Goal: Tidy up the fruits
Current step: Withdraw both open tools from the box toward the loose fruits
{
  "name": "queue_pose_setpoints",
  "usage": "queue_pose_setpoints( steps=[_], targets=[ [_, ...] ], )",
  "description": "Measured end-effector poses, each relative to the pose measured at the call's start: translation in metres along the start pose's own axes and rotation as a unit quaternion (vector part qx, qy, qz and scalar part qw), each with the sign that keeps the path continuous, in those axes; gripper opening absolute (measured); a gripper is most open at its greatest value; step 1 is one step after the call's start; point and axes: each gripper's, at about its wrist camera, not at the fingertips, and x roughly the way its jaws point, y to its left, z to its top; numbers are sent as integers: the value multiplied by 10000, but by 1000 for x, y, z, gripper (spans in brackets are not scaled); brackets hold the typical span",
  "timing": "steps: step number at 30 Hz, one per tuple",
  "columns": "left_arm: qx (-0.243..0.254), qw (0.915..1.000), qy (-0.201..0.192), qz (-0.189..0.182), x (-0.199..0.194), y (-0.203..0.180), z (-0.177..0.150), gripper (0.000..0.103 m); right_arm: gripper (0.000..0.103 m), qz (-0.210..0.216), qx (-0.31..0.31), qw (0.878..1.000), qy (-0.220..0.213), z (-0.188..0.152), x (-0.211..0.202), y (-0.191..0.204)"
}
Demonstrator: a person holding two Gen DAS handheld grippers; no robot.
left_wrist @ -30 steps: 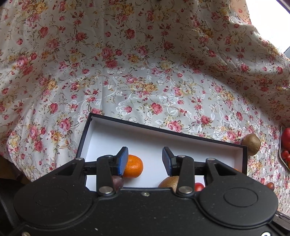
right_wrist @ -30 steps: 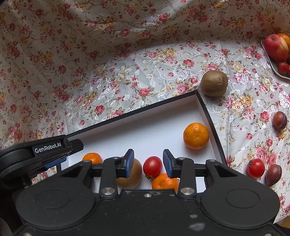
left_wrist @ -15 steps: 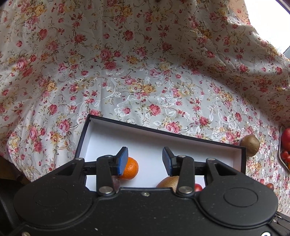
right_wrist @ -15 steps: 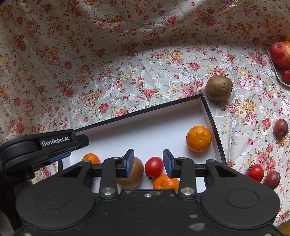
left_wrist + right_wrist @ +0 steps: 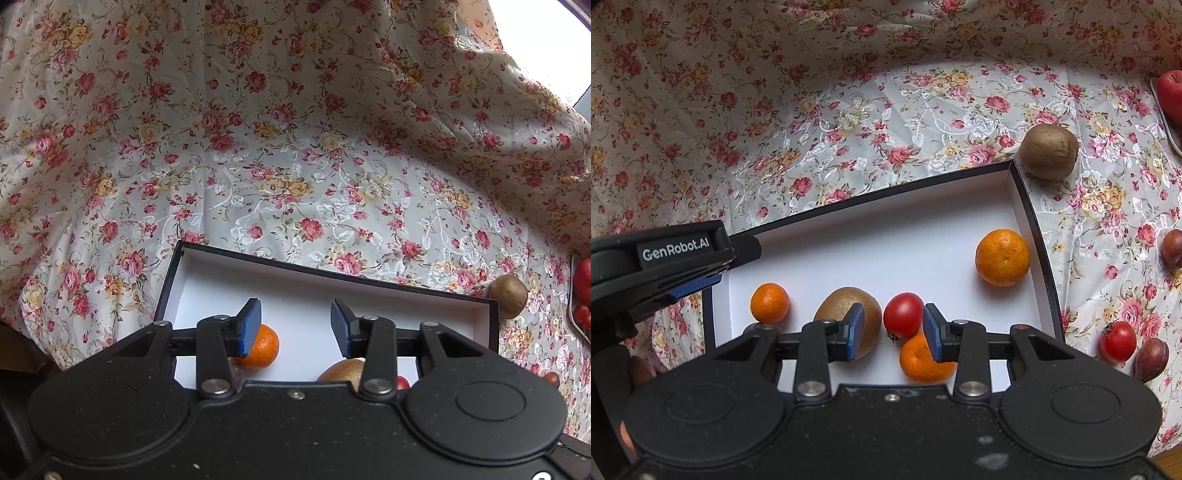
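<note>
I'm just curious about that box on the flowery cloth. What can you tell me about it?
The box is a shallow open rectangle, seemingly cardboard, black outside and on its rim, white inside. It lies flat on the floral cloth. Inside rest three oranges, a kiwi and a tomato. Another kiwi sits on the cloth by its far right corner.

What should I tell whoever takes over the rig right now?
Left gripper and right gripper: both open, empty, over the box.
In the box: three oranges, one kiwi, one tomato.
Left on the cloth: kiwi, tomato, two plums.
The apple sits on a tray at the right edge.
</note>
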Motion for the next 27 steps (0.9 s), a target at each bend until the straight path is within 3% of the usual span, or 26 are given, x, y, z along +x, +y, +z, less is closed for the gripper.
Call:
queue_pose_setpoints(
  steps=[3, 8, 14, 21, 27],
  targets=[
    [-25, 10000, 3, 1, 0, -1, 1, 50, 39, -360, 94, 9983, -442, -2, -10, 1],
    [52, 10000, -47, 10, -3, -8, 0, 50, 38, -361, 105, 9981, -481, 1, -16, -3],
    [264, 9995, -166, 69, -8, -23, -2, 50, 29, -686, -367, 9968, -164, 6, -14, -2],
    [439, 9988, -207, -7, -13, -48, -5, 50, 23, -372, -240, 9990, 67, 4, -19, -18],
    [659, 9975, -251, -76, -17, -77, -10, 50, 19, -367, -75, 9992, 120, 5, -28, -38]
  ],
)
